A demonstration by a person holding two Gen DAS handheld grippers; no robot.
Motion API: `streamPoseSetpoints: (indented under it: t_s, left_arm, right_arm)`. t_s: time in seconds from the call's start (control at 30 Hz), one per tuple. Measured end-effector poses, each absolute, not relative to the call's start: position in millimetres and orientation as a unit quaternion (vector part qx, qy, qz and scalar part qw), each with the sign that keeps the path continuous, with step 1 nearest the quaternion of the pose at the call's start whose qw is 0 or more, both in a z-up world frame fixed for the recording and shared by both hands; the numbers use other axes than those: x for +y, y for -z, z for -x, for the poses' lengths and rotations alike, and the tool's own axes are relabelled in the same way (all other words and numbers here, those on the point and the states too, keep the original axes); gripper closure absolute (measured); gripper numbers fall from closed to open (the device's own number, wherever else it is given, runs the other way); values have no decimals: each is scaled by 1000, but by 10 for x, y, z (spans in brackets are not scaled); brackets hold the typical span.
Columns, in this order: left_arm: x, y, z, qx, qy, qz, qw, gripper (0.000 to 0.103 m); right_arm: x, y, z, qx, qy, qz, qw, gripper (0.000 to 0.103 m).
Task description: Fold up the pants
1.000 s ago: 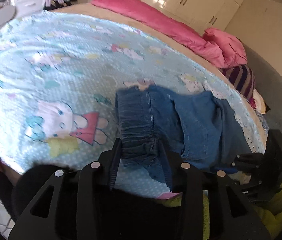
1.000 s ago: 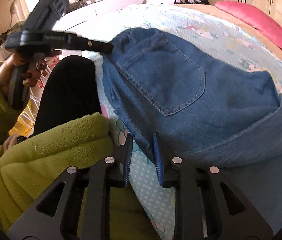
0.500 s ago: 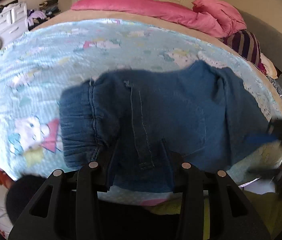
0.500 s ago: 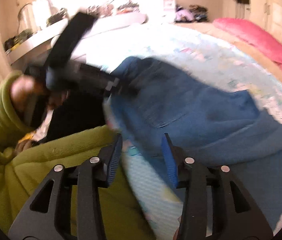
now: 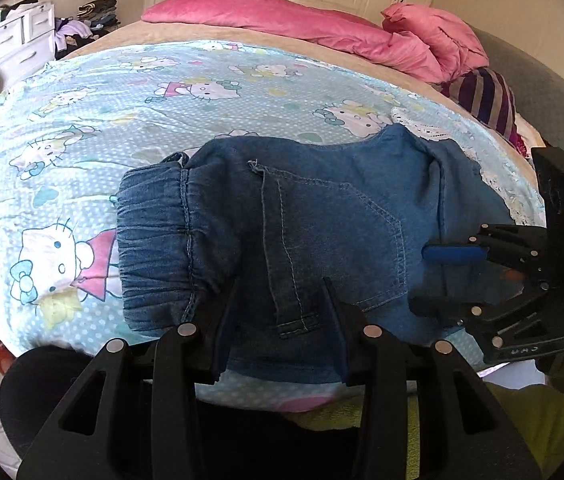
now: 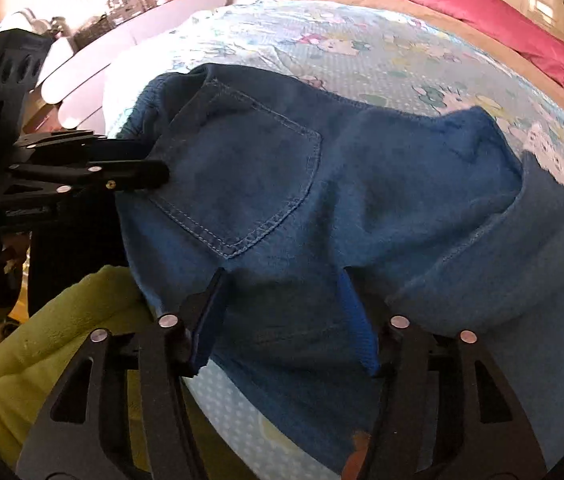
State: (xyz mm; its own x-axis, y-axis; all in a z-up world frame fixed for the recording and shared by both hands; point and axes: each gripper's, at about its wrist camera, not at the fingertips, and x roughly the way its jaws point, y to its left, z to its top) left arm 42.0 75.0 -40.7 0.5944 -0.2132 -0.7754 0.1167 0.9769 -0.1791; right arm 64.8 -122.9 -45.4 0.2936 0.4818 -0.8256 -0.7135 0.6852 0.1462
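A: From the left wrist view, the pants (image 5: 322, 232) lie folded on the blue cartoon-print sheet (image 5: 121, 120) of the bed, at its near edge, elastic waistband (image 5: 153, 248) to the left. The left hand-held gripper (image 5: 277, 312) has its fingers apart, denim lying between them; whether the pads press on it I cannot tell. The pink duvet (image 5: 322, 24) and the striped cloth (image 5: 486, 96) show here.

B: The right wrist view gives the other side: the back pocket (image 6: 241, 176), the turned-up hem (image 6: 542, 216), a green sleeve (image 6: 61, 340). The right hand-held gripper (image 6: 282, 312) is opening, its blue pads clear of the denim between them.

A: What's changed?

B: A second ago that right gripper pinched the pants' edge; it has let go. The waistband hung bunched then, and now the pants lie flat. The left gripper's gap is unchanged.
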Motion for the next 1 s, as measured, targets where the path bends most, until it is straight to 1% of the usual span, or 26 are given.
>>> streamPoseSetpoints:
  t_s: [0.1, 0.2, 0.27, 0.33, 0.37, 0.43, 0.47, 0.7, 0.83, 1.0]
  left_arm:
    - [776, 384, -410, 437, 94, 72, 892, 64]
    - [796, 300, -362, 424, 98, 91, 896, 59]
    - [797, 205, -313, 412, 95, 90, 902, 53]
    - [798, 102, -265, 398, 88, 88, 909, 43]
    - [798, 50, -239, 391, 86, 86, 912, 41]
    - [793, -58, -183, 376, 76, 82, 920, 30]
    - [781, -97, -162, 371, 75, 79, 922, 29]
    - [511, -219, -160, 371, 103, 60, 921, 29]
    - [256, -178, -210, 384, 136, 48, 912, 29]
    - [-88, -31, -341, 409, 187, 49, 892, 29]
  right_arm:
    - [-1271, 348, -657, 452, -378, 118, 799, 52]
    - [-1394, 179, -681, 432, -372, 99, 816, 50]
    - [-1507, 76, -723, 420, -359, 91, 829, 44]
    - [-1611, -4, -768, 409, -343, 87, 841, 43]
    - [-1695, -39, -788, 406, -332, 82, 848, 42]
    - [-1854, -81, -838, 400, -311, 73, 859, 38]
    - [-1948, -107, -863, 396, -299, 67, 865, 36]
    - [-2352, -184, -1134, 392, -233, 34, 889, 31]
    - [-2417, -235, -1315, 391, -215, 41, 894, 29]
    - [-2300, -246, -1729, 392, -196, 65, 897, 29]
